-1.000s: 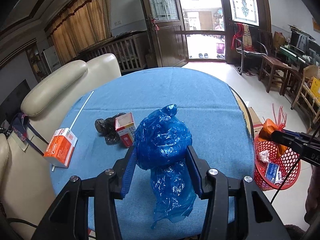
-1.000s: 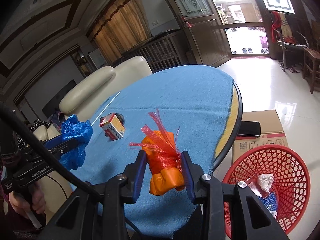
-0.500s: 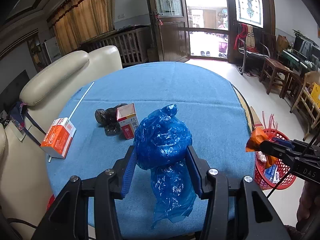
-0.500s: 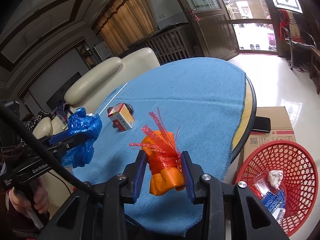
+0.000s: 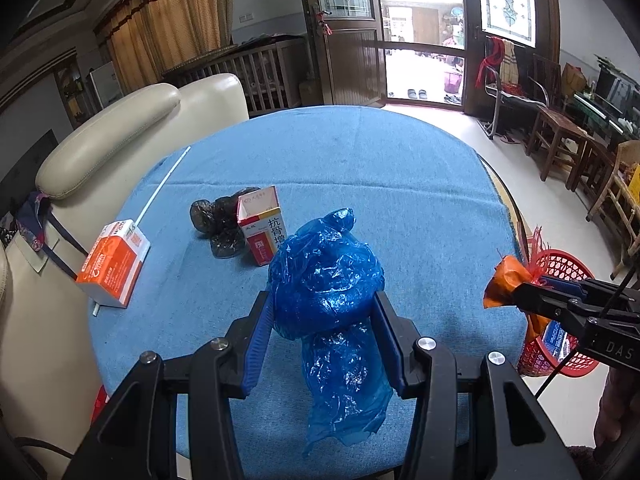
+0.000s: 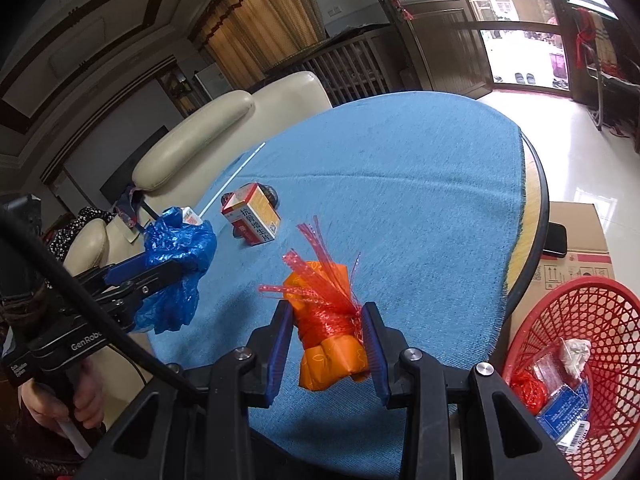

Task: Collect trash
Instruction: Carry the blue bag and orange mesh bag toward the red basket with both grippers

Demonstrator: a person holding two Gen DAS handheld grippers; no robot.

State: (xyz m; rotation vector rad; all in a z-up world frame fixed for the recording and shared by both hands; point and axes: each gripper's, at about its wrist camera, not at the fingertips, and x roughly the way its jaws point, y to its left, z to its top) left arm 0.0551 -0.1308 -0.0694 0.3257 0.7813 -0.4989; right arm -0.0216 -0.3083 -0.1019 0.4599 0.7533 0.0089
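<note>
Between pads — crumpled blue bag (image 5: 324, 280)

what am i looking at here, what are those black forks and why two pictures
No robot: a person holds a two-finger grabbing tool in each hand, each with a camera looking along its fingers, hence two views. The left tool grips a crumpled blue plastic bag. The right tool grips an orange bundle in red netting. On the blue-clothed table lie an orange carton, a small open box and black bags. A red basket with trash stands on the floor.
</note>
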